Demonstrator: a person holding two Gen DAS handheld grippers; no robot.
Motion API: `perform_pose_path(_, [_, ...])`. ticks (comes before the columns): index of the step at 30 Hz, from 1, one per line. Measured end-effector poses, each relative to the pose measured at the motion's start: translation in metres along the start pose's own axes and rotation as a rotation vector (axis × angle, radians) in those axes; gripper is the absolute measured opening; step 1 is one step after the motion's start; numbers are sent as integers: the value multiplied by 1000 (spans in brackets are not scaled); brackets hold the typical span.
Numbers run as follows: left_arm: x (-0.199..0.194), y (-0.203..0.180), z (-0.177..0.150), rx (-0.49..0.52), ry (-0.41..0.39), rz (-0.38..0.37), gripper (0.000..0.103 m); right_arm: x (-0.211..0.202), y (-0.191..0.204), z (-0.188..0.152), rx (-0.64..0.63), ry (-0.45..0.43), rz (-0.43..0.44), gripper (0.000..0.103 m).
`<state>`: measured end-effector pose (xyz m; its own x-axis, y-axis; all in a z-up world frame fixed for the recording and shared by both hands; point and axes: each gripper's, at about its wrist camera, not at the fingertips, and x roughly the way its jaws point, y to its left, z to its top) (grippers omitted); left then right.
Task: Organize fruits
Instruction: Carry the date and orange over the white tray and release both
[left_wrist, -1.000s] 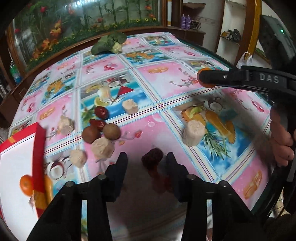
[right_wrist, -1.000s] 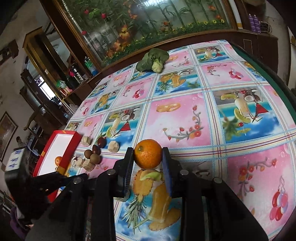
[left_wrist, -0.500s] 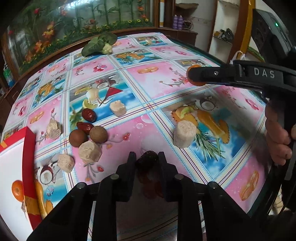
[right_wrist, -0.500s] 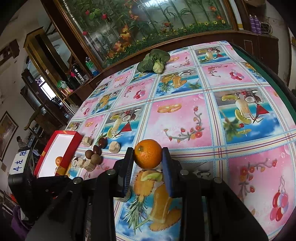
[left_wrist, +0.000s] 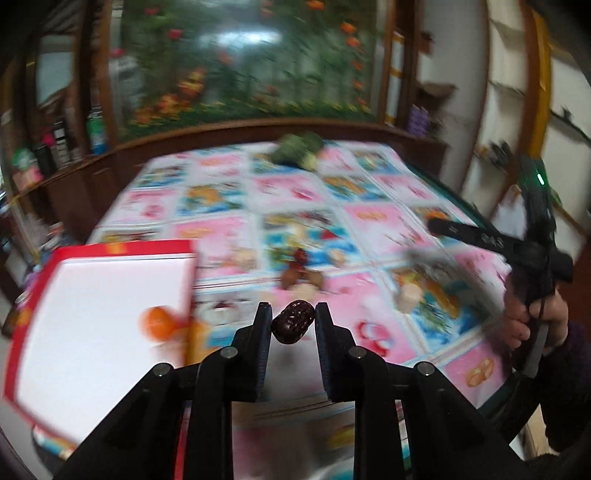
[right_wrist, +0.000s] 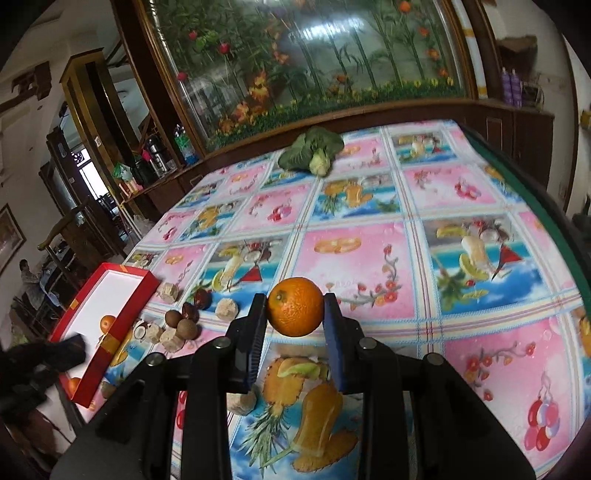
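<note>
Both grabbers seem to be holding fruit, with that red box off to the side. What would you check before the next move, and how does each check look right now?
1. Left gripper pinching the red date: ok, shut on it, lifted.
2. Right gripper holding the orange: ok, clamped between both fingers.
3. Red box has bare white floor: ok, one orange visible inside, plenty free.
4. Date over the box: not ok, beside its edge.
5. Loose fruit pile clear of both grippers: ok.
6. Left view sharp enough to aim: not ok, blurred.
</note>
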<state>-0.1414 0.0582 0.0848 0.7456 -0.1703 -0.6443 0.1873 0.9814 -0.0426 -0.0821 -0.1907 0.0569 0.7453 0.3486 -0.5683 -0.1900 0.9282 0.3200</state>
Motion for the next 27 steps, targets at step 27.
perform_pose_path(27, [-41, 147, -31, -271, -47, 279, 23, 79, 274, -28, -223, 172, 509, 33])
